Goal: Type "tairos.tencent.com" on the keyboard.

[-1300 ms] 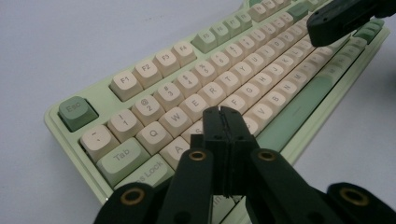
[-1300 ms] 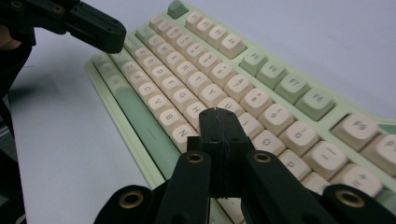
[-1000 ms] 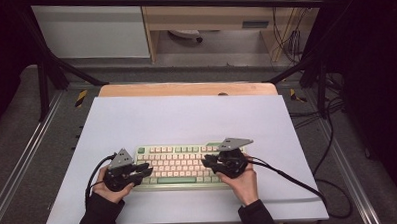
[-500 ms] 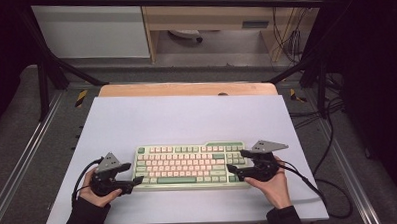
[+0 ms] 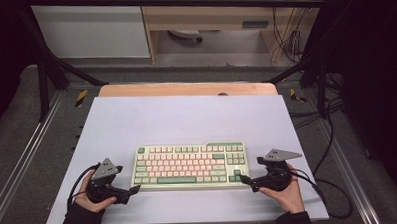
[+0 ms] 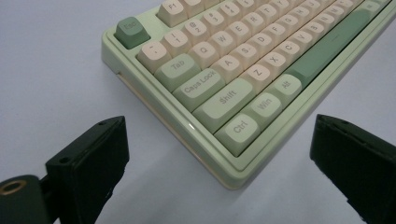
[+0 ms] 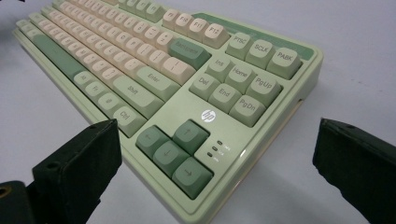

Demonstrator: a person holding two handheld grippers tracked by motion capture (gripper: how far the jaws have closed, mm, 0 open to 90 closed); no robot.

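The keyboard [image 5: 190, 165] lies near the front edge of the table [image 5: 186, 117]. The left gripper [image 5: 131, 191] and right gripper [image 5: 245, 180] have just been opening; both stand released at its front corners. It seems set down; withdrawing comes next.

Left gripper [image 5: 132, 190], right gripper [image 5: 245, 180] drawn off keyboard [image 5: 189, 166] ends; jaws just opened, nothing gripped.
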